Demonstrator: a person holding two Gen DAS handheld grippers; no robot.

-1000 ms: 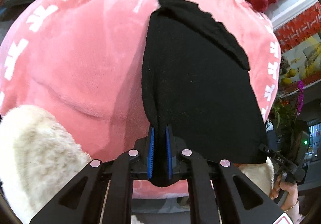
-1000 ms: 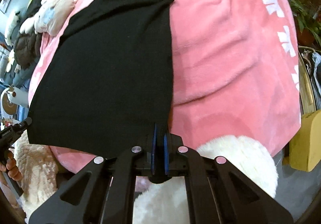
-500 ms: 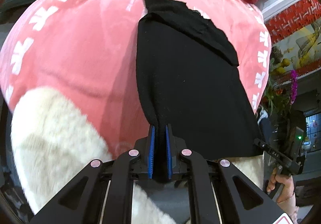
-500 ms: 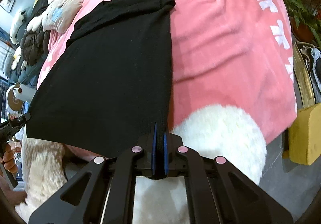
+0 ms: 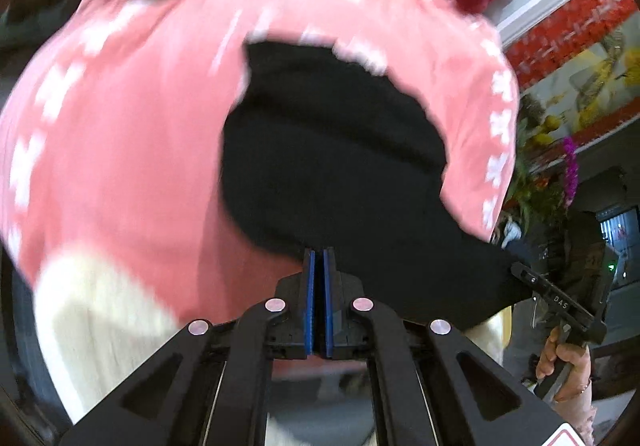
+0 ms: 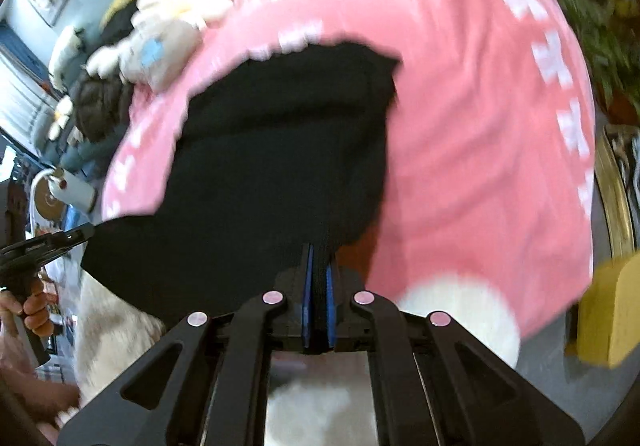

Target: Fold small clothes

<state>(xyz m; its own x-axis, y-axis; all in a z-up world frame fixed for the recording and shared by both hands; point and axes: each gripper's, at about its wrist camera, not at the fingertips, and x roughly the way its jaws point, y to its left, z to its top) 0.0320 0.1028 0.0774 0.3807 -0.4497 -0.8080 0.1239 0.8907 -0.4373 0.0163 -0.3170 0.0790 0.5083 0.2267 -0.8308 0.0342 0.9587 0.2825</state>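
Left-wrist view: left gripper (image 5: 318, 258) clamps one near corner of a black garment (image 5: 332, 150); at 3 o'clock, right gripper (image 6: 318, 254) pinches the other, raising the hem off the pink blanket (image 5: 120, 134), apparently to fold it toward 12 o'clock.

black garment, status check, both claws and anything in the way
Left claw shut on black garment near corner. Right claw shut on the other corner. Garment's far end on pink blanket. Plush toys beyond it, clear.

garment (image 5: 332, 166) on blanket (image 5: 132, 134) | plush toys (image 6: 168, 30) behind
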